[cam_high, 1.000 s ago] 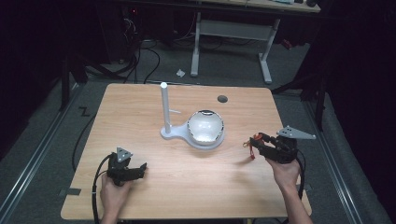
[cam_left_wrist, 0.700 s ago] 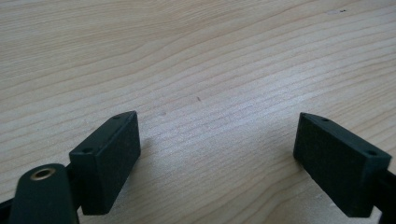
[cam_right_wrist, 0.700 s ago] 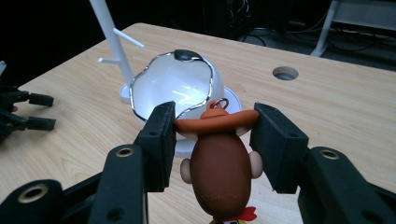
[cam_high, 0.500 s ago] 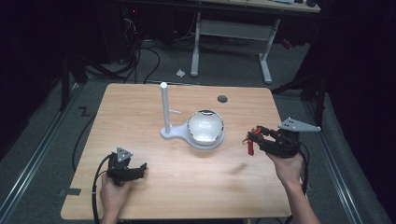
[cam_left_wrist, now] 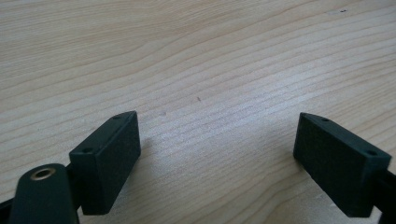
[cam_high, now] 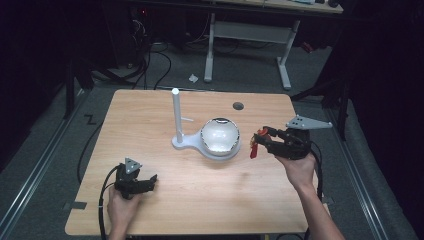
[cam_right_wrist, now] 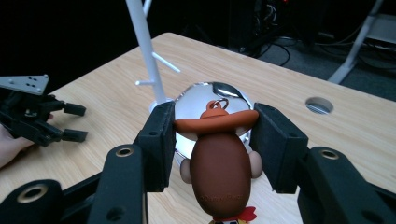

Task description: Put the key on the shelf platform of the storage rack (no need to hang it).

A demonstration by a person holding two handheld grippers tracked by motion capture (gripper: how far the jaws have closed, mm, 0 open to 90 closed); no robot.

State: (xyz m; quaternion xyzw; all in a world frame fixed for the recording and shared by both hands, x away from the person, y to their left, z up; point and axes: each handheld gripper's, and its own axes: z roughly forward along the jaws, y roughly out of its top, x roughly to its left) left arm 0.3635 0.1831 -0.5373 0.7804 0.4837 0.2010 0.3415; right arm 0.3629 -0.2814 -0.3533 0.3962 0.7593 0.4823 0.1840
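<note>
A small toy figure (cam_right_wrist: 219, 158) with a brown head, an orange-brown hat and a metal ring on top hangs between the jaws of my right gripper (cam_right_wrist: 212, 140), which is shut on its hat brim. In the high view the figure (cam_high: 254, 145) is held above the table, just right of a white stand (cam_high: 176, 117) with a shiny round bowl (cam_high: 220, 136) at its base. My left gripper (cam_high: 144, 182) rests low at the table's front left, open, with bare wood between its jaws (cam_left_wrist: 217, 154).
The white stand's thin post (cam_right_wrist: 145, 51) has short side pegs. A round cable hole (cam_high: 238, 106) sits in the wooden table (cam_high: 150, 115) at the back right. Desk legs and cables lie on the floor beyond the table.
My right gripper has lifted the toy figure and carried it a little toward the bowl. The left gripper has stayed in place.
</note>
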